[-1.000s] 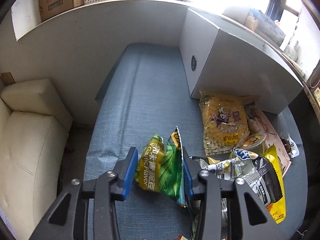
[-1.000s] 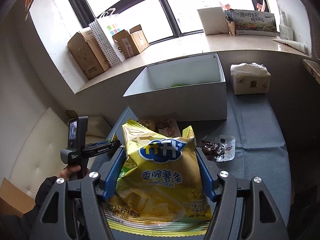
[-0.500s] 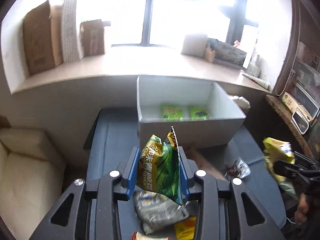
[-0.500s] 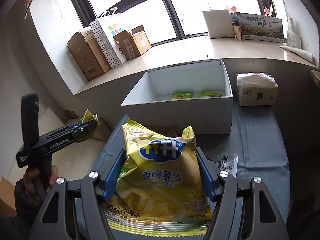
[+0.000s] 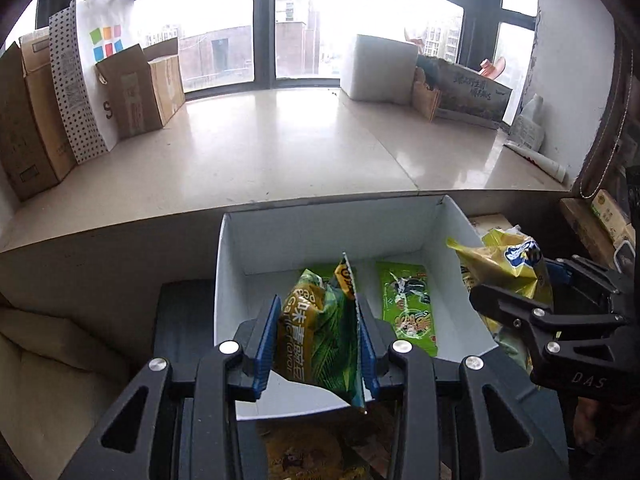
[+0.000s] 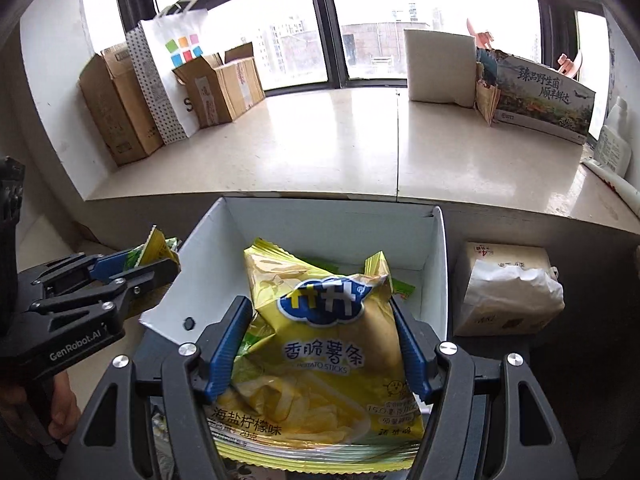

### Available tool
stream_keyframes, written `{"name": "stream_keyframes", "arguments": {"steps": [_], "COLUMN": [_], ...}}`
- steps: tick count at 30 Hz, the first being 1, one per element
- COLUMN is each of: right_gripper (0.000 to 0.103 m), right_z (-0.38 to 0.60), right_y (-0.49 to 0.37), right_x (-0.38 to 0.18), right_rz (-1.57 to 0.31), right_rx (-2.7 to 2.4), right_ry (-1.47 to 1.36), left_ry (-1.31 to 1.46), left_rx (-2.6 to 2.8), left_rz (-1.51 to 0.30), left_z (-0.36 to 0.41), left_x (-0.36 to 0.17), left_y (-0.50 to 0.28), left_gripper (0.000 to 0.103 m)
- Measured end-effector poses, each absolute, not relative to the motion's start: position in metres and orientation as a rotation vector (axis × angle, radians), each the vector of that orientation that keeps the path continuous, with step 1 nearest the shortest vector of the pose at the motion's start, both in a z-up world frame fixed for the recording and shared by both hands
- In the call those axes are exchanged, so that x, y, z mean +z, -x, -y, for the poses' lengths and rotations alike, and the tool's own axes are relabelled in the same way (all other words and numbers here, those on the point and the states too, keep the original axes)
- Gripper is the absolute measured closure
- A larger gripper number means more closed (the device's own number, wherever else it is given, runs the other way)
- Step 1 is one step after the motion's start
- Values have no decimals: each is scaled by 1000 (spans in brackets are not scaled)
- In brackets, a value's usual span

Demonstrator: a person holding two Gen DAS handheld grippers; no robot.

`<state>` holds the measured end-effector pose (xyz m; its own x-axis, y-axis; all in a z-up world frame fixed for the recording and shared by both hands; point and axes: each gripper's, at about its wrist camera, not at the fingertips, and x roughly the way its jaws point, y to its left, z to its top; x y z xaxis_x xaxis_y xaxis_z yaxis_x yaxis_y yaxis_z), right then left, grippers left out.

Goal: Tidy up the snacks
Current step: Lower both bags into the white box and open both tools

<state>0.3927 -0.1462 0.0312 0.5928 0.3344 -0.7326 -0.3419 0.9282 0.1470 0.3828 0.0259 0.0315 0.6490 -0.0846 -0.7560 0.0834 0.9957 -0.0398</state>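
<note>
The left gripper [image 5: 318, 344] is pinching a crinkled green-and-gold foil snack bag [image 5: 320, 336] between its blue ribbed pads, the bag standing on edge with its serrated seam pointing up. It is hanging over the near wall of the white cardboard box [image 5: 232, 280], an open rectangular carton with smooth matte sides. The right gripper [image 6: 322, 344] is squeezing a puffy yellow potato-stick bag [image 6: 324, 344], its glossy film creasing where the blue pads are pressing in; this bag is also sitting over the box's near edge. In the left wrist view the right gripper [image 5: 516, 292] is showing at the box's right side with the yellow bag [image 5: 504, 264] bunched in its grip.

Flat on the box floor, a bright green packet [image 5: 408, 308] is lying toward the right.

Just right of the box, a soft paper-wrapped tissue pack [image 6: 508, 292] is resting with crumpled tissue spilling from its front.

Beyond the box, a polished pale stone sill [image 6: 340, 148] is catching window glare. On it, brown corrugated cartons [image 6: 120, 108] and a dotted paper bag [image 6: 168, 80] are standing at the left, and a white block [image 6: 438, 66] and a printed box [image 6: 540, 104] at the right.
</note>
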Motion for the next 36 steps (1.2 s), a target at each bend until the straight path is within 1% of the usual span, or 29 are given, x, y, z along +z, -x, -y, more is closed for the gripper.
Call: {"name": "stream_keyframes", "arguments": {"steps": [6, 9, 11, 12, 13, 14, 15, 16, 20, 21, 22, 31, 36], "right_gripper": [30, 30, 28, 23, 7, 4, 1, 0, 0, 0, 0, 0, 0], "right_z": [138, 137, 138, 139, 140, 141, 142, 142, 143, 145, 146, 161, 169], "right_y": [-435, -448, -451, -451, -450, -450, -448, -447, -440, -437, -435, -404, -376], "right_x": [-4, -22, -30, -32, -32, -31, -30, -28, -19, -16, -13, 13, 24], "right_rz": [-920, -961, -971, -970, -962, -950, -940, -935, -900, -887, -876, -798, -776], "right_rx": [355, 336, 320, 310, 299, 303, 315, 294, 280, 286, 285, 272, 295], "right_ry": [33, 19, 26, 33, 38, 36, 32, 44, 70, 62, 58, 53, 35], "left_ry": [15, 5, -5, -1, 3, 9, 15, 16, 18, 11, 8, 1, -18], "left_rx": [-64, -51, -57, -65, -68, -78, -83, -85, -104, -98, -98, -111, -115], "left_rz": [-953, -969, -978, -978, -973, -970, -966, -955, -939, -932, -927, -886, -844], "left_z": [-35, -37, -37, -38, -39, -42, -43, -43, -39, -38, -37, -24, -19], "left_x": [-12, -24, -28, -29, -28, -28, -26, -24, -17, -15, -13, 6, 19], "left_y": [-416, -421, -423, -422, -422, -422, -421, -420, -416, -415, -414, -388, -358], "left_gripper": [63, 63, 62, 59, 47, 40, 24, 14, 8, 2, 0, 0, 0]}}
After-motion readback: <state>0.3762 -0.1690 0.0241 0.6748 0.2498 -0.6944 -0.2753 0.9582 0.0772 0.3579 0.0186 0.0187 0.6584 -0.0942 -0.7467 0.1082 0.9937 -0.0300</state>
